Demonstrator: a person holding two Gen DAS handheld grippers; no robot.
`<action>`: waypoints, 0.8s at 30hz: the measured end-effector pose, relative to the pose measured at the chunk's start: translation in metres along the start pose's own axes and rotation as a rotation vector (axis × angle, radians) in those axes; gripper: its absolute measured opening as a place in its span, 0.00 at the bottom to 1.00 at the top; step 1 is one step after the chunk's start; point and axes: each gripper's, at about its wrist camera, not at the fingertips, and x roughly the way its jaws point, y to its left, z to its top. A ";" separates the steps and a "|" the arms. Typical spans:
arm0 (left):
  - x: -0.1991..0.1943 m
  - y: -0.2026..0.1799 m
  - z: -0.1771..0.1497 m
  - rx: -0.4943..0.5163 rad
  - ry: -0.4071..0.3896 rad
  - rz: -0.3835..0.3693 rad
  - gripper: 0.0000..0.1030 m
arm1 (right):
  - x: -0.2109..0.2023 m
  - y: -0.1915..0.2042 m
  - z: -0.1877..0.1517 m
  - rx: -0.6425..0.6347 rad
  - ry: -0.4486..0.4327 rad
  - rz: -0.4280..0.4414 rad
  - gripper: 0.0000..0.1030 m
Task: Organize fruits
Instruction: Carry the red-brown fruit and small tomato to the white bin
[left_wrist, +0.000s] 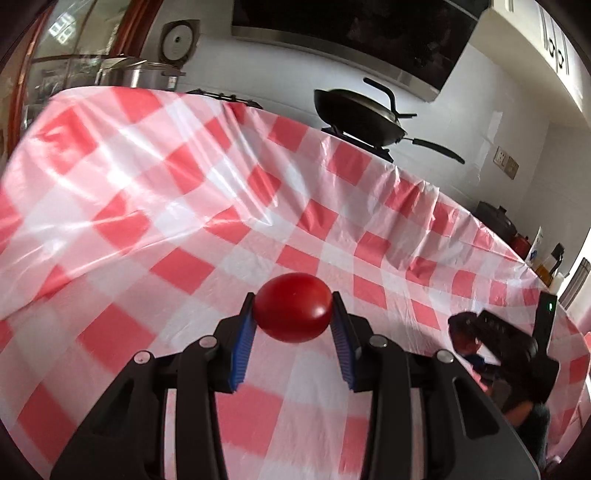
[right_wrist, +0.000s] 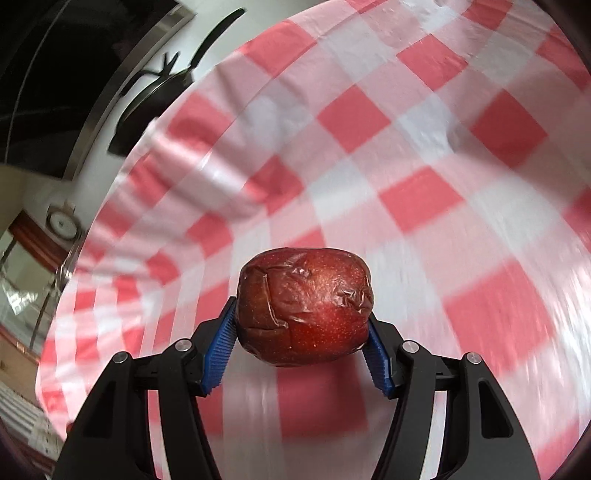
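A smooth red tomato (left_wrist: 293, 307) hangs above the checked cloth, pinched between the blue pads of my left gripper (left_wrist: 293, 308), which is shut on it. In the right wrist view a dark red apple (right_wrist: 303, 306) in wrinkled clear wrap is clamped between the blue pads of my right gripper (right_wrist: 303, 321), also clear of the cloth. The right gripper (left_wrist: 498, 347) shows as a dark shape at the right edge of the left wrist view, with something red at its tip.
A red-and-white checked plastic cloth (left_wrist: 166, 206) covers the counter. Behind it a black wok (left_wrist: 360, 116) sits on a stove burner under a range hood (left_wrist: 351, 33). A steel pot (left_wrist: 140, 75) stands at the back left. Dark bottles and jars (left_wrist: 517, 232) crowd the far right corner.
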 end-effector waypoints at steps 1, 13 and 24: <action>-0.008 0.004 -0.003 -0.002 0.001 0.003 0.38 | -0.008 0.002 -0.011 -0.004 0.014 0.018 0.60; -0.074 0.064 -0.040 0.013 0.033 0.089 0.38 | -0.069 0.043 -0.106 -0.146 0.150 0.138 0.60; -0.127 0.110 -0.055 0.023 0.029 0.147 0.38 | -0.107 0.106 -0.176 -0.380 0.216 0.237 0.60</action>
